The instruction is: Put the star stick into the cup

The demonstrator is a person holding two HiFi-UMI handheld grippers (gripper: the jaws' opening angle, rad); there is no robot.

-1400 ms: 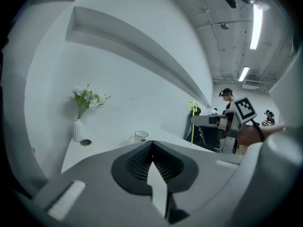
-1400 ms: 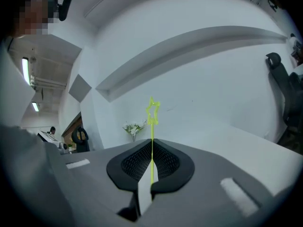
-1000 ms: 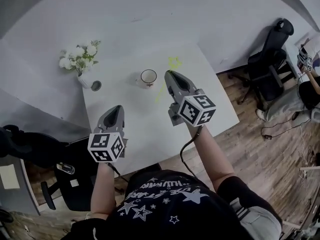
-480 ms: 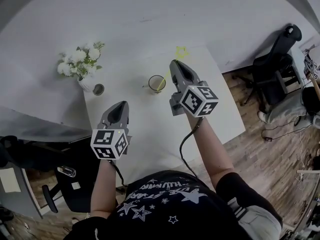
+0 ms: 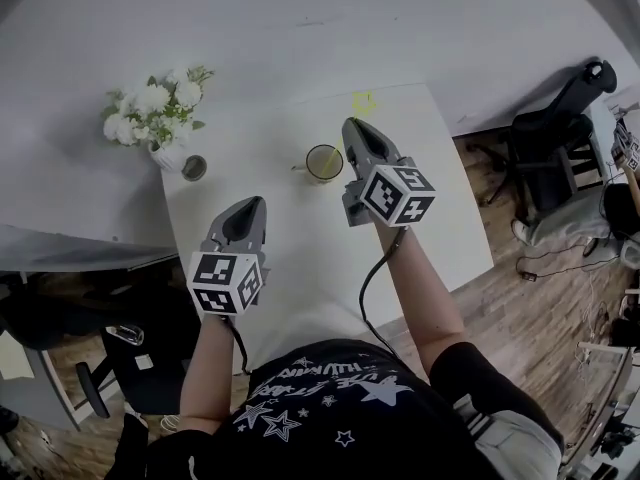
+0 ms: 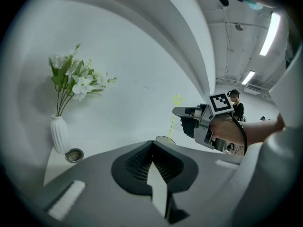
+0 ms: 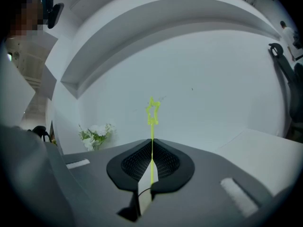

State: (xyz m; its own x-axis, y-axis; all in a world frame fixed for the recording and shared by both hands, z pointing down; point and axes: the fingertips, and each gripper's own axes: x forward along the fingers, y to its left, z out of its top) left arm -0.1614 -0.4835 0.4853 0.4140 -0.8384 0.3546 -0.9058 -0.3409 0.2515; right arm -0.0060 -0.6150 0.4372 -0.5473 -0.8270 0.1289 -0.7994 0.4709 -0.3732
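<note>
A thin yellow-green star stick (image 7: 152, 112) stands nearly upright with my right gripper (image 7: 152, 141) shut on its shaft, the star (image 5: 362, 102) on top. In the left gripper view the stick (image 6: 173, 122) runs down to the rim of the cup (image 6: 165, 140), just left of the right gripper (image 6: 176, 111). The cup (image 5: 323, 161) sits mid-table, and the stick's lower end looks to be at or inside its mouth. My left gripper (image 5: 250, 206) hovers nearer the table's front edge, left of the cup. Its jaws (image 6: 152, 143) are shut with nothing between them.
A white vase of white flowers (image 5: 158, 118) and a small round dish (image 5: 194, 168) stand at the table's (image 5: 300, 258) far left corner. A white wall rises behind. Black office chairs stand off the right side (image 5: 560, 138) and the near left (image 5: 140, 353).
My right gripper has carried the stick left and down: its lower end was on the table right of the cup and is now at the cup's mouth. The left gripper edged forward.
</note>
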